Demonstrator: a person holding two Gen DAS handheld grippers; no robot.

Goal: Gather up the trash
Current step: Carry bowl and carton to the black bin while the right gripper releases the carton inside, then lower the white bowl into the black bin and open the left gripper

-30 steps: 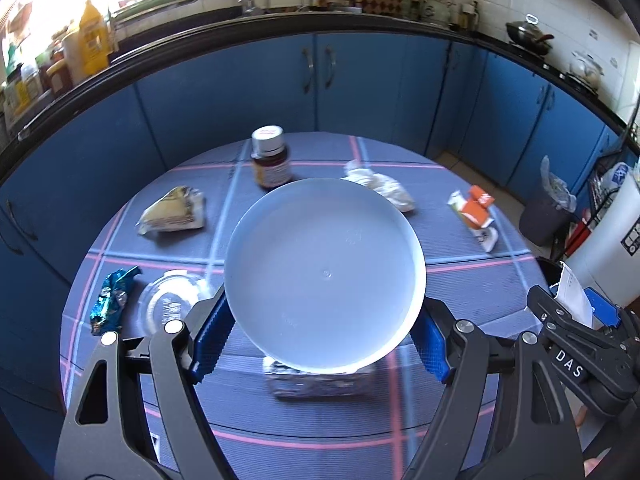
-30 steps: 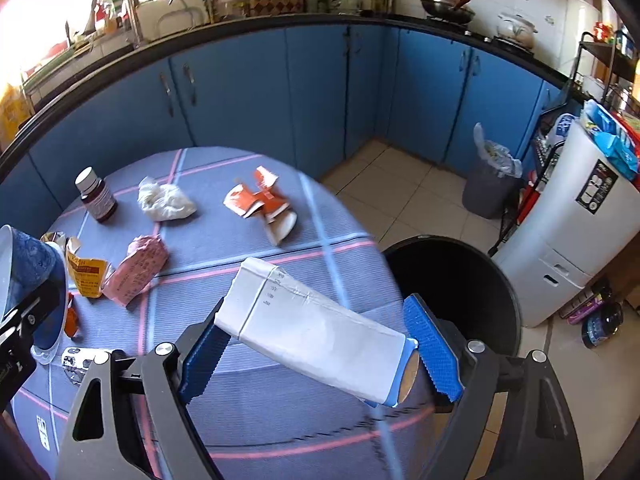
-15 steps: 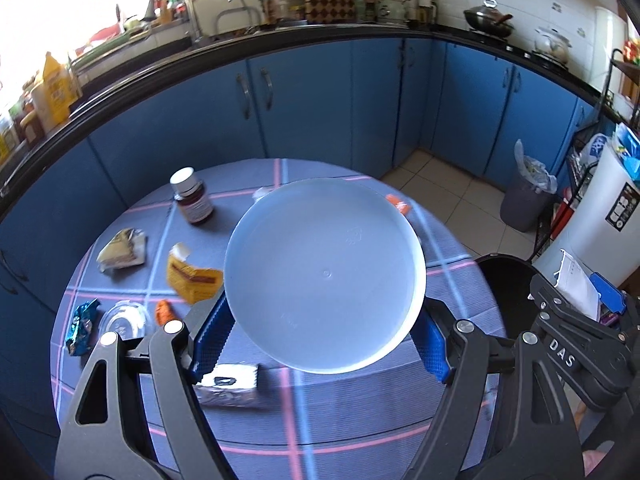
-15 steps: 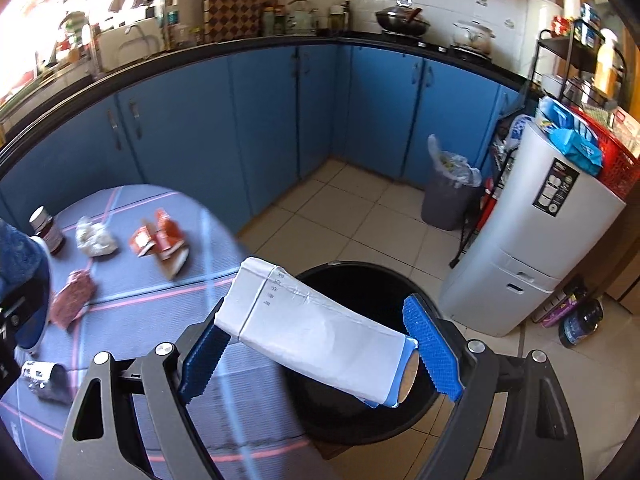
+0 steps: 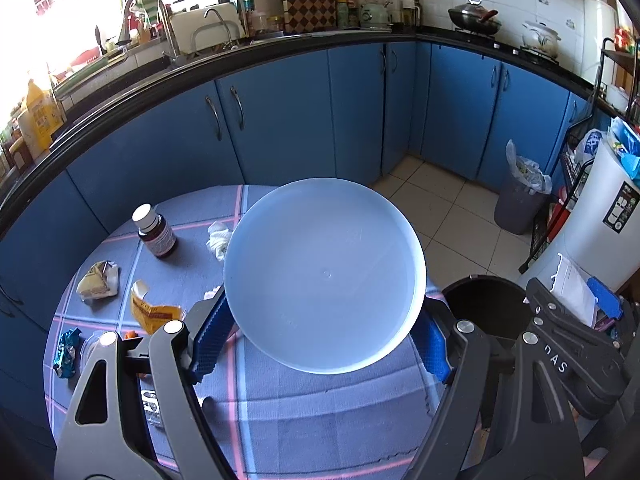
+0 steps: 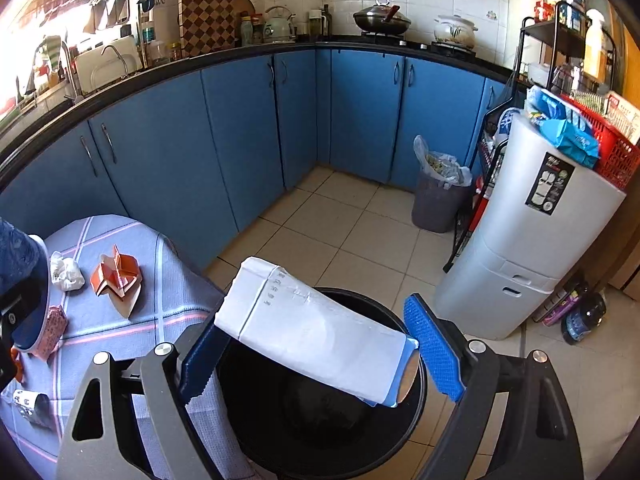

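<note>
The white carton (image 6: 316, 336) lies crosswise between the blue pads of the right gripper (image 6: 316, 344), pinched at its ends and hanging directly above the open mouth of the black bin (image 6: 320, 432) beside the table (image 6: 120, 320). The likely trouble is in the release: the carton sits slanted, with its near end close to the bin's table-side rim, so it could catch that rim and tip out onto the floor tiles. The left gripper (image 5: 320, 332) is clamped on the sides of a pale blue bowl (image 5: 324, 276), held above the tablecloth. More trash waits on the table: an orange torn box (image 6: 116, 280), a crumpled tissue (image 6: 66, 272), a yellow wrapper (image 5: 154, 310), a brown bottle (image 5: 156, 232). Nothing blocks the bin's opening.
</note>
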